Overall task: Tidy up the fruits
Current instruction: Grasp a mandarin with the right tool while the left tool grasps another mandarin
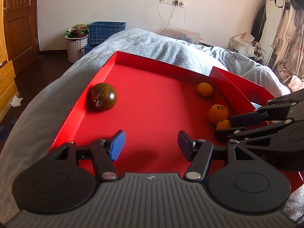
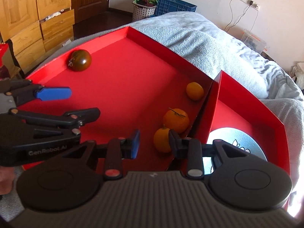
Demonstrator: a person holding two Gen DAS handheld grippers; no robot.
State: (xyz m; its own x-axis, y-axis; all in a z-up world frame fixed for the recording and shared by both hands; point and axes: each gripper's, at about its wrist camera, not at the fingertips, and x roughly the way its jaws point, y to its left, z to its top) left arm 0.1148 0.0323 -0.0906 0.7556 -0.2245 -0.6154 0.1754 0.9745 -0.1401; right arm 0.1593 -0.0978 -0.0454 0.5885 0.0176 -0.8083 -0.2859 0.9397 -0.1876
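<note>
Looking along the left gripper (image 1: 151, 145), its jaws stand apart over bare floor of the red tray (image 1: 152, 98), gripping nothing; a dark tomato (image 1: 103, 99) sits against the tray's left wall, three oranges by its right wall.

From the right wrist, the right gripper (image 2: 153, 144) is pinched on the nearest orange (image 2: 161, 140), close to that right wall.

Three oranges (image 2: 194, 90) (image 2: 176, 120) (image 2: 161, 140) sat in the larger red tray (image 2: 121, 83) — one apart by the far wall, two close together. One dark tomato (image 2: 79, 60) lay alone. Red trays numbered two — the second (image 2: 252, 102) held one round plate (image 2: 241, 142). Two grippers (image 1: 151, 145) (image 2: 153, 142) showed.
</note>
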